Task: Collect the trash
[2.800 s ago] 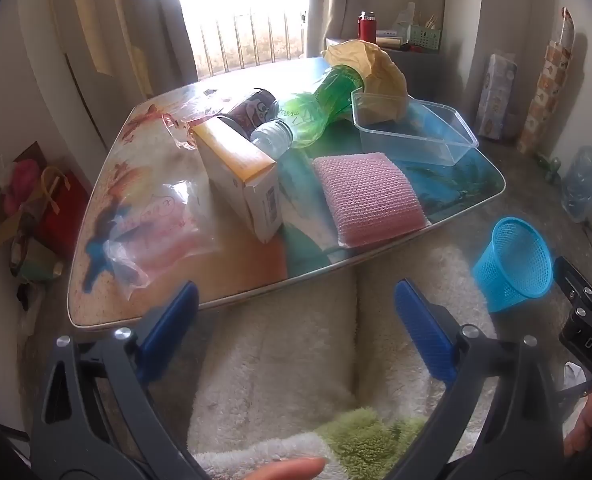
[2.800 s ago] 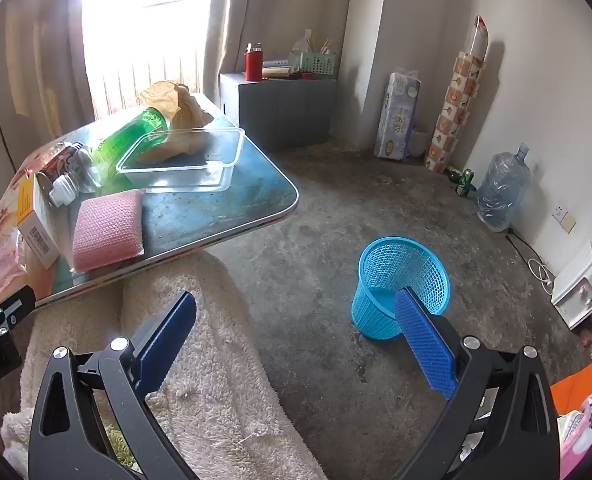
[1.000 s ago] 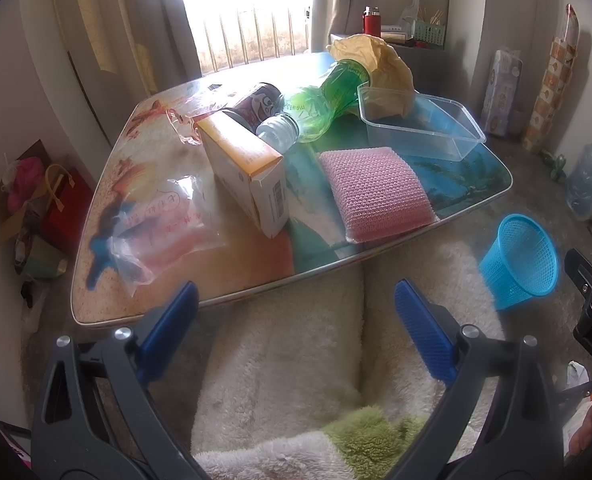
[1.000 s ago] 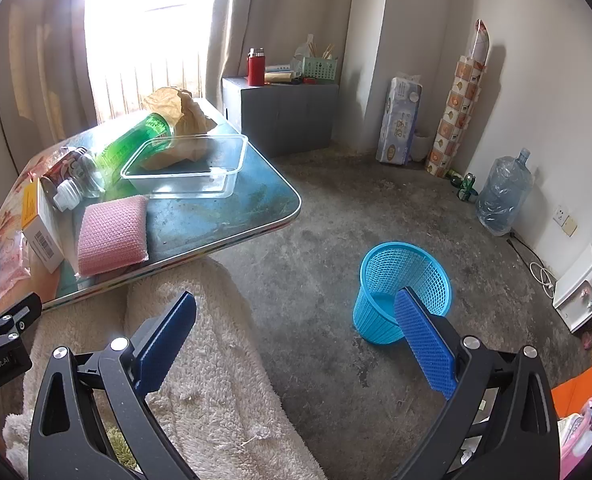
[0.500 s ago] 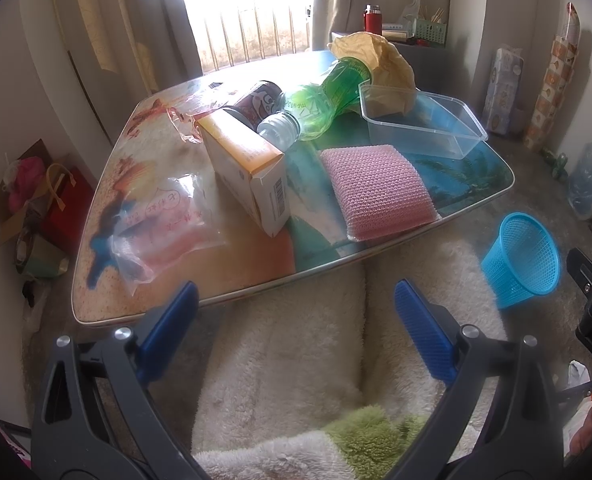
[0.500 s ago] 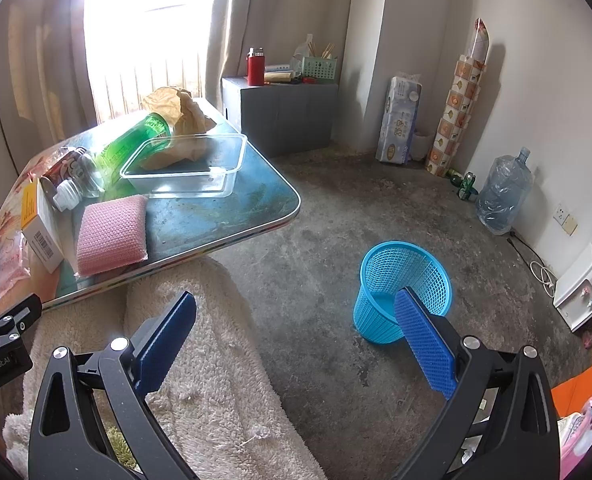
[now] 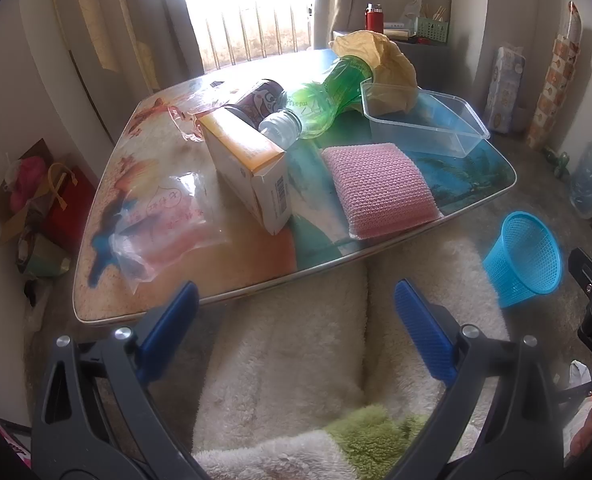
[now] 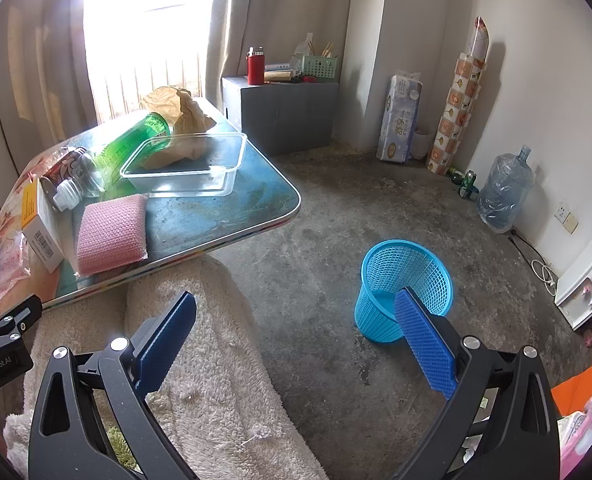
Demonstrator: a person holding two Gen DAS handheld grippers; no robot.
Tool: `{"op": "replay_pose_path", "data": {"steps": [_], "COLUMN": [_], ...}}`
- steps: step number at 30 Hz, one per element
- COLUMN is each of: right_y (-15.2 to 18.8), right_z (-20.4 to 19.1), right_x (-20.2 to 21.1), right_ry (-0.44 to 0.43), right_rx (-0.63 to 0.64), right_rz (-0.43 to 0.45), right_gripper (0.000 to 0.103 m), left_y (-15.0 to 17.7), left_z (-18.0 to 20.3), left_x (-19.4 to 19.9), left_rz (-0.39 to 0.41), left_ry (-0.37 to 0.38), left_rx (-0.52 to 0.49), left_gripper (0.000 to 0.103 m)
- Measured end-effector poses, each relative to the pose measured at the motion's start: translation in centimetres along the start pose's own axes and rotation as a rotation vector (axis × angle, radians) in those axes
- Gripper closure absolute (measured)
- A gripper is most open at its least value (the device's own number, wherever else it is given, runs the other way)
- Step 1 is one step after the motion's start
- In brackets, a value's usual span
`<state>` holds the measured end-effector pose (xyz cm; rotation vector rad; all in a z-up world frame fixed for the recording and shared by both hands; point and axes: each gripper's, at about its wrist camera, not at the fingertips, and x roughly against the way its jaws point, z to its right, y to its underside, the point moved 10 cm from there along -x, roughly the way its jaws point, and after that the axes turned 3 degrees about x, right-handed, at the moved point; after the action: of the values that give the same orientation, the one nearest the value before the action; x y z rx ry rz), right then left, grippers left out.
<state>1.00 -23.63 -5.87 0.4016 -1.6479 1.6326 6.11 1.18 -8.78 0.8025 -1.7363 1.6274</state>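
On the low table (image 7: 256, 276) lie a clear plastic bag (image 7: 168, 220), a white and orange carton (image 7: 248, 168), a green bottle (image 7: 320, 104), a dark can (image 7: 262, 96), a pink sponge (image 7: 376, 188), a clear plastic tray (image 7: 420, 124) and crumpled brown paper (image 7: 384, 56). My left gripper (image 7: 296, 332) hangs open in front of the table's near edge, holding nothing. A blue mesh basket (image 8: 404, 284) stands on the floor to the right. My right gripper (image 8: 296, 340) is open and empty, with its right finger in front of the basket.
A cream fleece blanket (image 7: 288, 360) lies below the table edge. A grey cabinet (image 8: 280, 112) with a red flask stands at the back. A water jug (image 8: 504, 192), a paper roll pack (image 8: 400, 120) and a white box (image 8: 584, 288) line the right wall. Bags (image 7: 36, 208) sit left of the table.
The left gripper has drifted slightly closer to the table and a little to the right. The right view has barely shifted. Both grippers stay open.
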Motion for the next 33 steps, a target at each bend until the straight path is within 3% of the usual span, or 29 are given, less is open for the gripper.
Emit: {"op": "replay_pose_path", "data": {"steps": [17, 23, 29, 33], "right_y": [-0.7, -3.2, -4.9, -5.2], "right_z": [-1.5, -4.7, -9.3, -11.8], "right_x": [-0.6, -1.1, -2.3, -2.6], "right_ry": [-0.021, -0.094, -0.162, -0.194], "right_rx": [0.019, 0.042, 0.105, 0.165], "right_rz": [0.020, 0.070, 0.048, 0.051], "right_gripper": [0.006, 0.006, 0.006, 0.006], "left_y": [-0.3, -1.2, -3.1, -4.4], "left_z": [-2.0, -5.3, -9.5, -11.2], "left_x": [-0.3, -0.6, -1.3, -1.5], "left_rz": [0.007, 0.028, 0.099, 0.140], "left_ry": [-0.002, 0.018, 0.005, 0.043], "left_rx": [0.024, 0.092, 0.161, 0.168], "left_gripper": [0.009, 0.009, 0.008, 0.008]}}
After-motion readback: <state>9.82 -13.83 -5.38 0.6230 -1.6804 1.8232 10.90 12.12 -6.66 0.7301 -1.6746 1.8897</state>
